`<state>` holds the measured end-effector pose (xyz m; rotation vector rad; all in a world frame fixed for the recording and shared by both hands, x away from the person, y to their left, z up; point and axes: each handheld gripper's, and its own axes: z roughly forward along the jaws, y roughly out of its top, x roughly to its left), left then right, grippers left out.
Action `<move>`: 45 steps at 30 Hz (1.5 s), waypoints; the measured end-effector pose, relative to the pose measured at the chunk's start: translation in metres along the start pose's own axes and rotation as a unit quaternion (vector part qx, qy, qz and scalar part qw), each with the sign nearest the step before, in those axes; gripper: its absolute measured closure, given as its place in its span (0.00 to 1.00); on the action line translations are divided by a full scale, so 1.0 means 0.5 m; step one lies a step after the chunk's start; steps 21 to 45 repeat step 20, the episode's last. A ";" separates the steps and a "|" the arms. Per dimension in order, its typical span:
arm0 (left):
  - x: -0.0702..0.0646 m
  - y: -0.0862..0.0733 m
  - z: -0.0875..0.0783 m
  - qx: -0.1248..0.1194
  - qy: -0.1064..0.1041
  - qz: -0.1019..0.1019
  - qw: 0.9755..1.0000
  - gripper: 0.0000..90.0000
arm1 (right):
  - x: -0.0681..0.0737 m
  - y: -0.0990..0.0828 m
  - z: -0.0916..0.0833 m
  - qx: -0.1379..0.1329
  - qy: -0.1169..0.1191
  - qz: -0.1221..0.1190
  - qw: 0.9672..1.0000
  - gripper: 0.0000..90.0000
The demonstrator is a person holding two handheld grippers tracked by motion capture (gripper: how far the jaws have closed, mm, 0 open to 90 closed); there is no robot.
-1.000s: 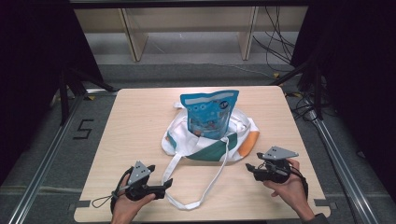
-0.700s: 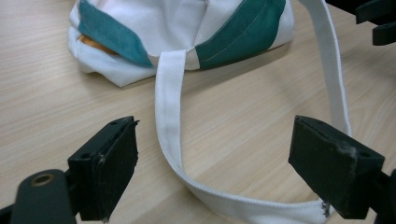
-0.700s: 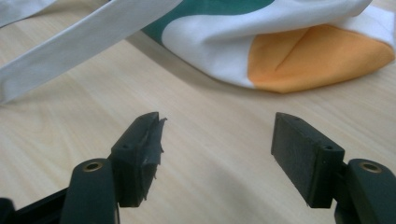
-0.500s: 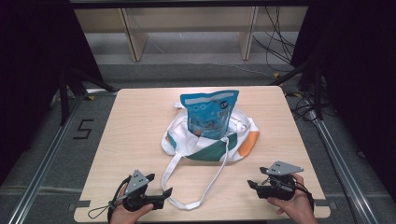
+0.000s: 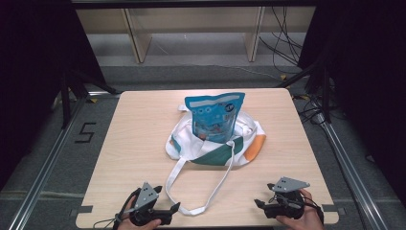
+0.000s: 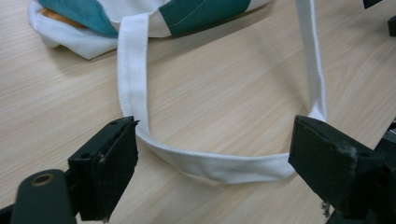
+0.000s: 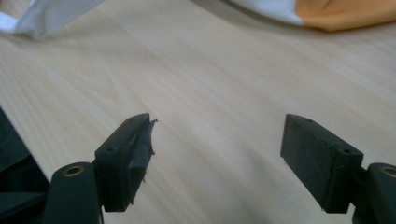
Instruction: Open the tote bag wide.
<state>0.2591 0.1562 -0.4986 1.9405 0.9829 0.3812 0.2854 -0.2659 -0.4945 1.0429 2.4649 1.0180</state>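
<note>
White cloth tote bag (image 5: 215,146) with teal and orange panels, slumped at the middle of the pale wooden table (image 5: 143,124), mouth open upward; blue printed snack pouch (image 5: 214,117) standing upright inside, top half rising above the rim. From the bag's near edge, 1 long white strap handle (image 5: 191,191) trailing toward the person's side in a flat loop on the wood, its far end just beside the left gripper (image 5: 174,209). In the left gripper view, the same white strap (image 6: 219,165) lying across the gap between the 2 black jaws, touching or nearly touching the inner faces at both sides, not pinched; jaws spread wide, released. Teal panel and white fold of the bag (image 6: 196,14) at the top of that view, near but apart from the jaws.

Right gripper (image 5: 258,203) low over the table's near right corner, well apart from bag and strap, pointing left. Jaws just been opening, now at full spread, bare wood between them (image 7: 215,140). Orange corner of the bag (image 7: 345,16) at the top right of the right gripper view, well beyond the jaws. Both hands at the table's near edge, grey 3-cornered plates on top of the grippers
</note>
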 end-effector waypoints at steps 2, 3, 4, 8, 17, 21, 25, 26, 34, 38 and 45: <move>-0.008 -0.002 -0.001 0.002 0.003 0.004 1.000 0.17 | 0.006 -0.007 -0.001 0.007 0.002 -0.007 1.000 0.29; -0.012 -0.004 -0.001 0.004 0.001 0.008 1.000 0.17 | 0.010 -0.010 0.000 0.010 0.005 -0.009 1.000 0.29; -0.013 -0.004 -0.003 0.014 0.001 0.019 1.000 0.17 | 0.014 -0.012 0.001 0.013 0.005 -0.010 1.000 0.29; -0.019 -0.006 0.003 0.013 0.004 0.017 1.000 0.17 | 0.021 -0.014 0.005 0.023 0.005 -0.025 0.999 0.29; -0.013 -0.003 0.000 0.013 0.010 0.026 1.000 0.17 | 0.022 -0.014 0.003 0.025 0.005 -0.016 1.000 0.29; -0.012 -0.002 0.000 0.004 0.016 0.017 1.000 0.17 | 0.019 -0.013 0.005 0.021 0.005 -0.021 1.000 0.29; -0.012 -0.002 0.000 0.004 0.016 0.017 1.000 0.17 | 0.019 -0.013 0.005 0.021 0.005 -0.021 1.000 0.29; -0.012 -0.002 0.000 0.004 0.016 0.017 1.000 0.17 | 0.019 -0.013 0.005 0.021 0.005 -0.021 1.000 0.29; -0.012 -0.002 0.000 0.004 0.016 0.017 1.000 0.17 | 0.019 -0.013 0.005 0.021 0.005 -0.021 1.000 0.29; -0.012 -0.002 0.000 0.004 0.016 0.017 1.000 0.17 | 0.019 -0.013 0.005 0.021 0.005 -0.021 1.000 0.29; -0.012 -0.002 0.000 0.004 0.016 0.017 1.000 0.17 | 0.019 -0.013 0.005 0.021 0.005 -0.021 1.000 0.29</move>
